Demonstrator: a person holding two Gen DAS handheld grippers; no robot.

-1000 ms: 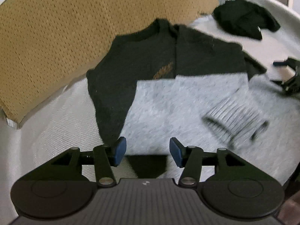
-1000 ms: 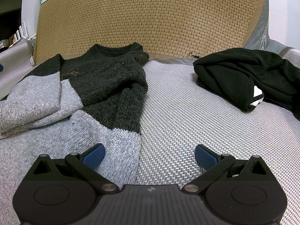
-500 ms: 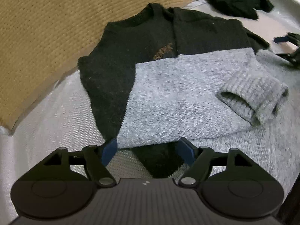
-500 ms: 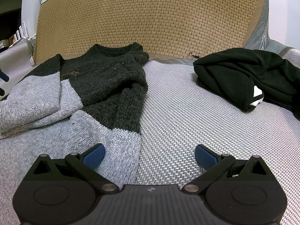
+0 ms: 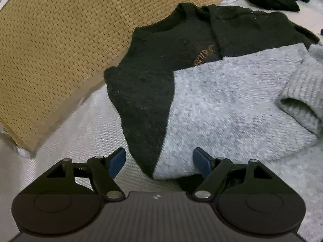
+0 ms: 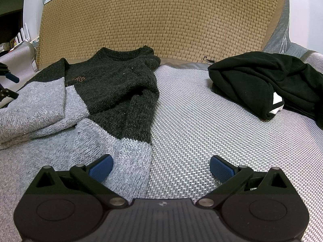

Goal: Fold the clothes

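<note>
Left gripper point(image 5: 159, 161) is spread wide, its blue pads point(image 5: 117, 161) standing apart with nothing between them, poised right at the folded edge of the charcoal-and-grey knitted sweater point(image 5: 201, 100). That near sleeve point(image 5: 232, 109) lies across the chest, grey cuff opening toward the far side, covering part of the small gold lettering. A tidy first fold, by the look of it, and the open jaws suggest the cloth is free to settle. Over to the right gripper point(image 6: 160, 167), also wide apart, gripping nothing, one pad just over the grey end of the other sleeve point(image 6: 135, 125) and one over bare woven silver-grey mattress cover point(image 6: 201, 111). That sleeve runs straight down the sweater's side, unfolded, so the placement reads as a line-up for the matching fold, though that's my judgement. The sweater itself lies flat, collar toward the tan woven rattan headboard point(image 6: 161, 20), which keeps both sleeves within reach of either hand. Off to the right, well apart, sits a bundled black garment point(image 6: 262, 80) with a white patch showing — either waiting its turn or already done, hard to say which.
</note>
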